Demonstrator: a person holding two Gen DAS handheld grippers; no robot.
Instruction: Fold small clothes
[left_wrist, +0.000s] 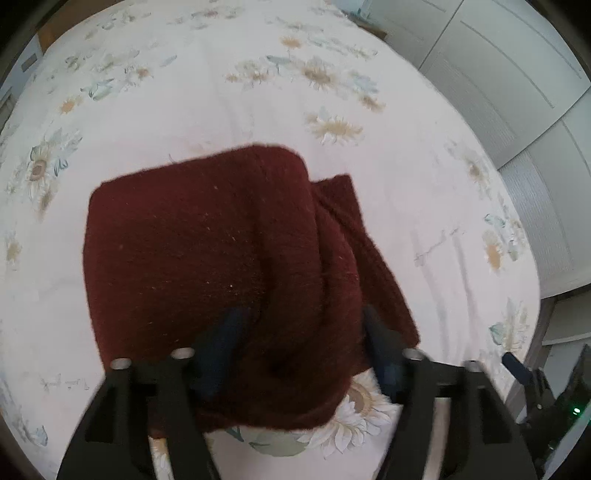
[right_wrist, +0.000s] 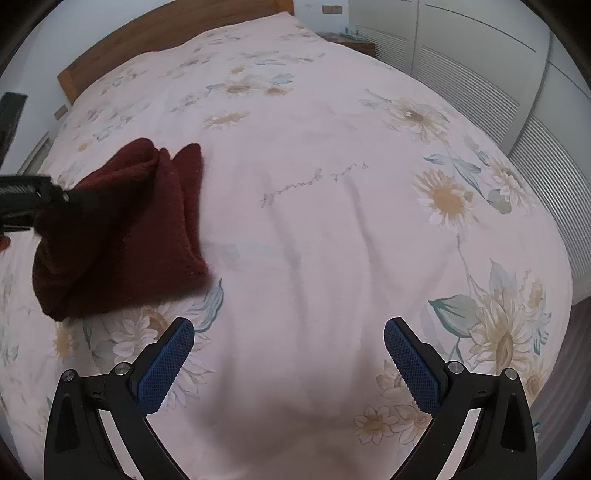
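Lifting your spread left gripper could snag the folded maroon garment near the bed's front edge; right gripper spread, empty.

A folded dark-red knitted garment lies on a flower-printed pale bedspread, toward the left of the right wrist view, with the black left gripper directly over its near edge, fingers spread to either side of a raised fold. The blue-padded right gripper hangs over bare bedspread, to the right of the garment and apart from it. A wooden headboard stands behind the bed, louvred wardrobe doors along its right side.
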